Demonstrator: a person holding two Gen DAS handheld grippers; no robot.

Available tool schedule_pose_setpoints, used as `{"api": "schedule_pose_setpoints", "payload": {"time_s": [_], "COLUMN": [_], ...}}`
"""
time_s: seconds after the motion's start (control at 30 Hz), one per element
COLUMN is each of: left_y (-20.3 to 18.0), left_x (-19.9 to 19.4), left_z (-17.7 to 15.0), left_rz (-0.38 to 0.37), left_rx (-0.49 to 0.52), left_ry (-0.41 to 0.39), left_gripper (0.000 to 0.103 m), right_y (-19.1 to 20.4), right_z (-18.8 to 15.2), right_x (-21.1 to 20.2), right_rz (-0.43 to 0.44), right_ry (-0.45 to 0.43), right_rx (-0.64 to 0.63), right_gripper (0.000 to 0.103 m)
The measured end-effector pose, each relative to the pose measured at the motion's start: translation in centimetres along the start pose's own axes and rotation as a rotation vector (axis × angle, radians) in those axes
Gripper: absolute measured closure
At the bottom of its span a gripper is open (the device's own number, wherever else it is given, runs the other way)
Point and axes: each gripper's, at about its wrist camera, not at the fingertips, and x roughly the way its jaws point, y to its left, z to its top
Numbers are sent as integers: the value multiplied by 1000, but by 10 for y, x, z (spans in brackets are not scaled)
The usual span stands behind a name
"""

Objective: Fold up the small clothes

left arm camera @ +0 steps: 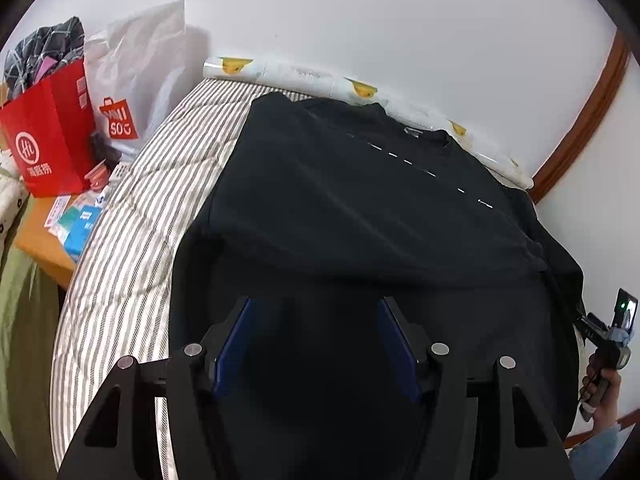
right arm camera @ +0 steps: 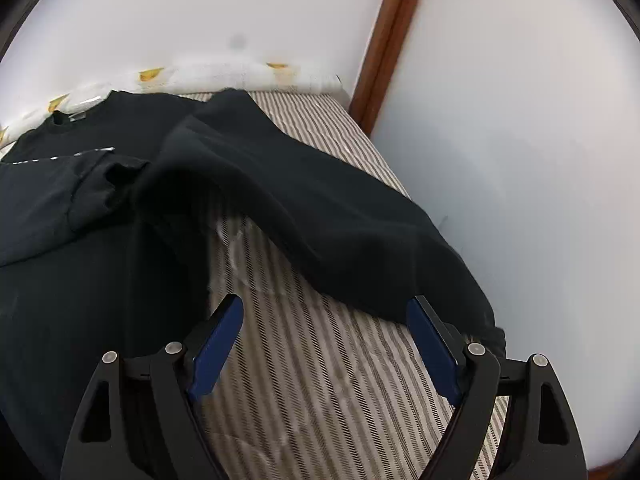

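Note:
A black long-sleeved top [left arm camera: 360,208] lies spread on a grey-and-white striped mattress [left arm camera: 132,240], its collar toward the wall and a dashed white line across the chest. My left gripper [left arm camera: 316,308] is open and empty just above the top's lower part. In the right wrist view the top [right arm camera: 80,208] lies at the left, and one sleeve [right arm camera: 320,220] runs down to the right across the mattress [right arm camera: 320,360]. My right gripper [right arm camera: 326,312] is open and empty above the striped mattress, its right finger next to the sleeve's end. The right gripper also shows in the left wrist view [left arm camera: 608,340].
A white roll with yellow duck prints [left arm camera: 304,76] lies along the wall behind the mattress. A red paper bag [left arm camera: 48,136], a white shopping bag [left arm camera: 136,72] and small boxes [left arm camera: 80,228] sit on a wooden stand at the left. A brown wooden trim [right arm camera: 388,40] marks the wall corner.

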Motion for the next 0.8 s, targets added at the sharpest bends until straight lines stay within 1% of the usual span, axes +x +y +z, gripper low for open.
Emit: {"api": "schedule_pose_setpoints", "payload": {"time_s": [0.07,0.13,0.23,0.3,0.33,0.37,0.4,0.43,0.47,0.5,0.57,0.63,0.7,0.8], "left_y": [-3,-6,-13,-14,-13,-12,-11,-10,-9,-8,-6,-4,-1,5], "left_x": [-2,-5,-8,-12,-13,-14,-15,-17,-19,-21,-23,-24,-27,-32], "left_z": [-2,-3,-8,-11,-12,-12,-13,-14,-14,-15,-16,-16,-18,-18], "left_rz": [2,16,58,94,104,113,121,127,131,135,135,136,139,139], "left_rx": [-12,-11,18,37,38,37,34,32,31,31,31,32,37,30], "left_ry": [5,4,4,2,4,6,8,7,5,2,-1,4,-1,-18], "left_gripper": [42,42,42,42,42,42,42,42,42,42,42,42,42,42], "right_y": [-2,-7,-9,-11,-12,-12,-15,-18,-20,-24,-32,-42,-49,-49], "right_z": [-3,1,10,13,13,12,12,11,10,9,11,19,32,53], "right_x": [-1,7,27,37,44,51,51,52,53,55,55,49,33,5], "right_rz": [-12,-15,-63,-60,-54,-56,-48,-62,-82,-98,-75,-97,-106,-66], "right_ry": [-13,-29,8,19,30,48,28,28,43,60,50,36,-22,-90], "right_rx": [6,29,36,33,34,28,37,47,54,65,107,142,179,219], "right_gripper": [20,20,20,21,23,33,34,44,72,82,94,96,97,97]}}
